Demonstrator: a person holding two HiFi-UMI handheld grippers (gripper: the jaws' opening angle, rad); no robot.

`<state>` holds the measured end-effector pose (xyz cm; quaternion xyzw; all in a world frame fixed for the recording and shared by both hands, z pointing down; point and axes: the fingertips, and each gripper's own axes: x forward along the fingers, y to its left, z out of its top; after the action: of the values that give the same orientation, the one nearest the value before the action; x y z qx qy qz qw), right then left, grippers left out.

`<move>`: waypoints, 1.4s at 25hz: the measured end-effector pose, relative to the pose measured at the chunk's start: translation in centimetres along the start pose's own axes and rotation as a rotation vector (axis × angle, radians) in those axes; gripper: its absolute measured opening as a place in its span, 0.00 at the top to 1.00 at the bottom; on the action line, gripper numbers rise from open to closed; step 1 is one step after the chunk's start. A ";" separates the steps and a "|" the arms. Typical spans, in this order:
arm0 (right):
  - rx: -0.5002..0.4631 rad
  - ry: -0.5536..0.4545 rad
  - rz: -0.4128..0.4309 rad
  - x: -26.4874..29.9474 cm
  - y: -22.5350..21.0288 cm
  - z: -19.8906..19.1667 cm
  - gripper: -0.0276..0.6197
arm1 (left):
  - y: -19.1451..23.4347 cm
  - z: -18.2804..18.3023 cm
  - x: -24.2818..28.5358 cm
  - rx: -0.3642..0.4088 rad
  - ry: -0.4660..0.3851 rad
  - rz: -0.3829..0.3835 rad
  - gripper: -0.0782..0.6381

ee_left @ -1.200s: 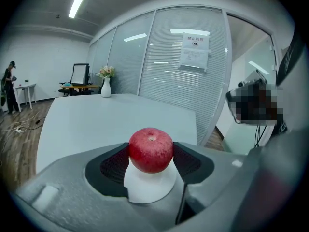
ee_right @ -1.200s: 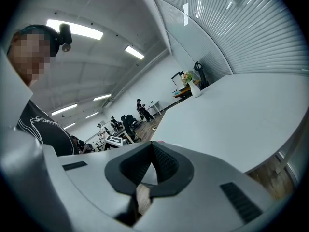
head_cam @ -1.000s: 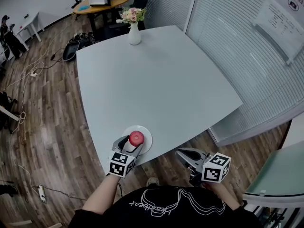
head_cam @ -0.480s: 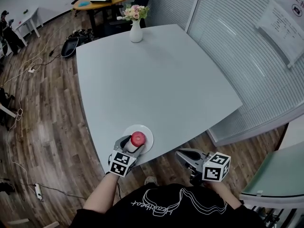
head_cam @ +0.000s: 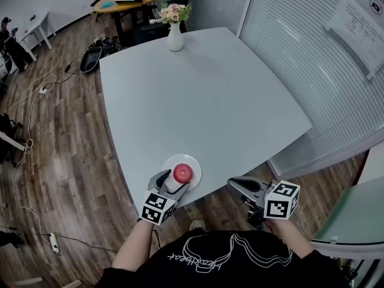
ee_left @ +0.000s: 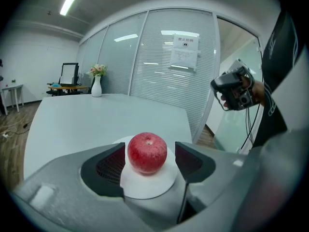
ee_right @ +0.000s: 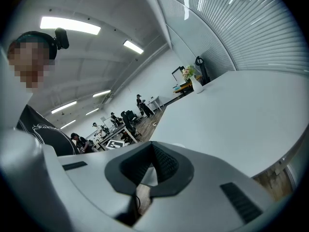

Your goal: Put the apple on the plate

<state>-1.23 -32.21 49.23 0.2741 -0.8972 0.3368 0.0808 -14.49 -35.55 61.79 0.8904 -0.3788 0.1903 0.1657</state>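
Note:
A red apple (head_cam: 183, 173) (ee_left: 147, 152) rests upright on a small white plate (head_cam: 194, 163) (ee_left: 145, 186) near the front edge of the grey table (head_cam: 204, 101). My left gripper (head_cam: 174, 182) (ee_left: 150, 151) reaches in from the front, one jaw on each side of the apple. Its jaws are opening, and a gap shows beside the apple at the right pad. My right gripper (head_cam: 237, 185) (ee_right: 152, 151) hangs off the table's front edge to the right, shut and empty. It also shows in the left gripper view (ee_left: 234, 88).
A white vase of flowers (head_cam: 174, 38) (ee_left: 96, 83) stands at the table's far edge. A glass partition with blinds (head_cam: 312, 53) runs along the right. Wooden floor with cables (head_cam: 42, 131) lies to the left, and desks and chairs stand beyond the table.
The left jaws have spread a little off the apple, which stays on the plate. The right gripper has held its place.

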 end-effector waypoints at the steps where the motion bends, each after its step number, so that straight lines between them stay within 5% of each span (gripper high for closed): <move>1: -0.014 0.004 0.009 0.0 0.3 0.2 0.94 | -0.2 0.6 -0.5 -0.026 -0.023 -0.002 0.46; 5: -0.058 0.006 0.024 -0.2 1.0 0.5 0.94 | -0.6 4.1 -3.6 -0.213 -0.139 -0.005 0.46; 9: -0.055 -0.045 0.064 0.1 1.9 1.5 0.94 | -2.2 8.6 -7.5 -0.316 -0.251 -0.111 0.46; 15: -0.031 -0.112 0.128 0.0 3.1 2.7 0.94 | -6.8 13.3 -10.5 -0.234 -0.312 -0.261 0.63; 19: -0.073 -0.125 0.167 -0.4 4.6 3.3 0.94 | -8.5 14.1 -10.3 -0.275 -0.336 -0.346 0.77; 27: -0.146 -0.119 0.182 -1.2 6.2 3.3 0.94 | -11.0 13.6 -9.1 -0.146 -0.244 -0.332 0.87; 35: -0.185 -0.090 0.145 -1.1 5.7 2.3 0.95 | -11.3 13.9 -8.3 -0.124 -0.202 -0.314 0.87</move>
<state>-3.38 -29.70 43.90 0.2146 -0.9446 0.2449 0.0406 -8.46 -29.15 44.11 0.9412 -0.2610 0.0481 0.2090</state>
